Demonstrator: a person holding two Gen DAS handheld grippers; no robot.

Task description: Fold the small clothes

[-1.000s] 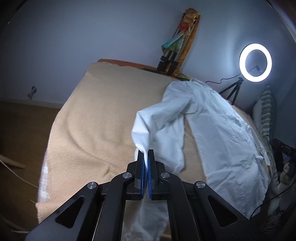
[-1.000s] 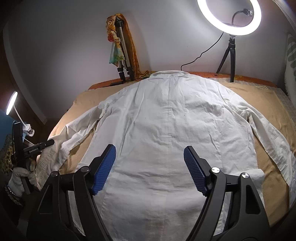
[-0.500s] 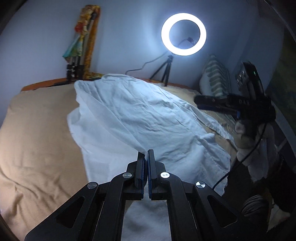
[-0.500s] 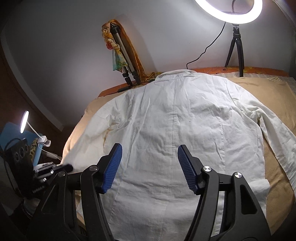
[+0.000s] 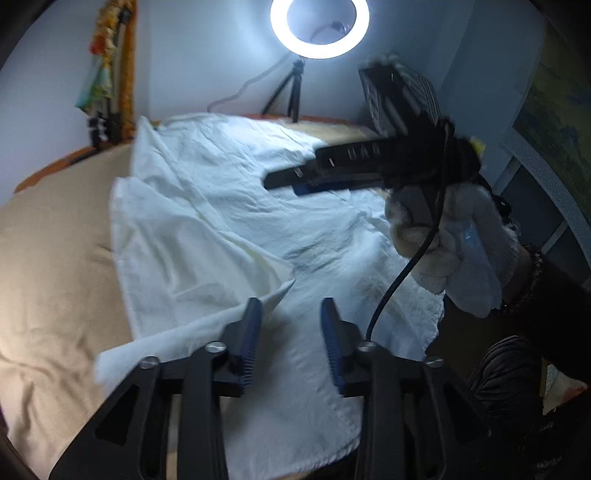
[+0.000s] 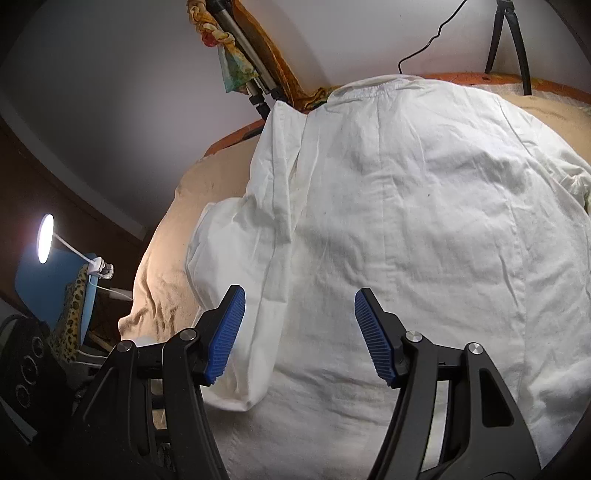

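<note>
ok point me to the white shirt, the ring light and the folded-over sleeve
white shirt (image 6: 424, 221): right wrist view, middle of its back panel.
ring light (image 5: 320, 27): left wrist view, point on the glowing ring's left side (image 5: 277, 22).
folded-over sleeve (image 6: 243, 266): right wrist view, middle of the sleeve lying on the shirt's left side.

The left hand-held gripper (image 5: 290, 334) points downward at a slant, and its jaws have just been opening; they now stand apart with nothing pressed between the blue pads. The right hand-held gripper (image 6: 299, 336) also tilts downward, its jaws spread wide and holding nothing. In the left wrist view a gloved right hand (image 5: 443, 236) grasps the right hand-held gripper's handle, with a dark sleeve (image 5: 546, 310) behind the wrist.
</note>
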